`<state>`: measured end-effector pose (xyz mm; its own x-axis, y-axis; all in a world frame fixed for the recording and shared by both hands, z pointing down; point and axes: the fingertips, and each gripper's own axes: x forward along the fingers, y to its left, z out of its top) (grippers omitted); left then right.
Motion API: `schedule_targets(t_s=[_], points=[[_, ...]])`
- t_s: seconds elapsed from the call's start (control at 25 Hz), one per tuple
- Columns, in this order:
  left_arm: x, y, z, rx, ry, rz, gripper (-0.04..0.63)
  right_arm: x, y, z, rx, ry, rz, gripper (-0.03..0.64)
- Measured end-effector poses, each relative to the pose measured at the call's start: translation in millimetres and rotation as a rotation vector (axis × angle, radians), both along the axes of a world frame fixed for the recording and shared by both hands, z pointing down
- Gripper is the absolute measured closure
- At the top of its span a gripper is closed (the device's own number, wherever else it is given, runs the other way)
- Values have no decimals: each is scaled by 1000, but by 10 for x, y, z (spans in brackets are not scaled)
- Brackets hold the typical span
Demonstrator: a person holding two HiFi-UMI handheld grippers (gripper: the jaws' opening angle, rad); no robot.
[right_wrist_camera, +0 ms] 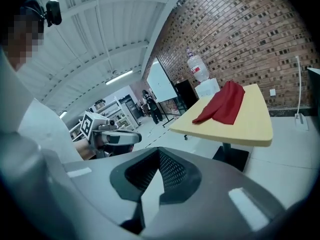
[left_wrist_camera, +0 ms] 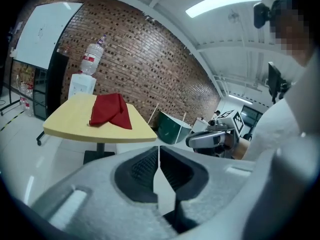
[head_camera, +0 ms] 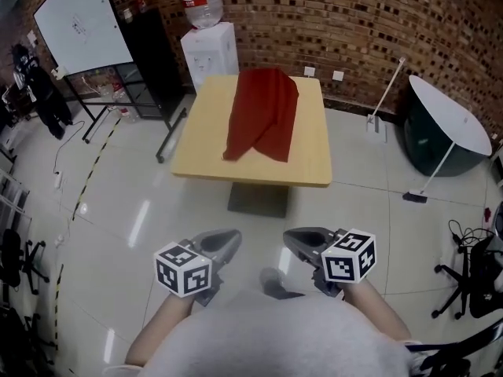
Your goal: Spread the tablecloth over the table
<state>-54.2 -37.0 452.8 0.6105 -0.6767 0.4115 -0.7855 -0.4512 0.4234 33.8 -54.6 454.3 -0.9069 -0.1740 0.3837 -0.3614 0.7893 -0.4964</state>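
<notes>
A red tablecloth [head_camera: 263, 112] lies bunched in a folded heap on the far middle of the square yellow table [head_camera: 204, 148], with one end hanging toward the table's near side. My left gripper [head_camera: 233, 237] and right gripper [head_camera: 291, 238] are held side by side over the floor, well short of the table, both shut with nothing between the jaws. In the left gripper view the shut left gripper [left_wrist_camera: 159, 149] points at the table [left_wrist_camera: 70, 121] and cloth [left_wrist_camera: 110, 111]. The right gripper view shows the shut right gripper [right_wrist_camera: 159, 151], with the cloth [right_wrist_camera: 223, 104] ahead to the right.
A water dispenser [head_camera: 208, 45] stands behind the table, beside a black cabinet [head_camera: 153, 53] and a whiteboard [head_camera: 82, 22]. A tilted round white tabletop [head_camera: 448, 116] and a mop [head_camera: 385, 93] are at the right. Office chairs [head_camera: 471, 273] stand at both sides. A person [head_camera: 35, 85] is far left.
</notes>
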Motion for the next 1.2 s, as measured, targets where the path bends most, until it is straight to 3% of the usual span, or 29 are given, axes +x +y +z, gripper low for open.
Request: schedule_targets(t_s=[0.28,0.44,0.68,0.96,1.2], points=[[-190,-1289,-86,20,-42,-17,530,-141,-1208,-148,60,-41,-46,617],[-340,-1612,-51,14,-15,-44,507,-213,-1517,-129,91,-28,-61,615],[-690,-2061,56,-8,-31,-81,414,-400,-1920,20,66,24,-32,615],[-1120,-2680,439,-67,-99,-93,345,-593,-2537,235,31,71,69,517],[-1241,-3038,1040,-195,-175,-5,311,-704,-2949,780,-37,169,115,418]])
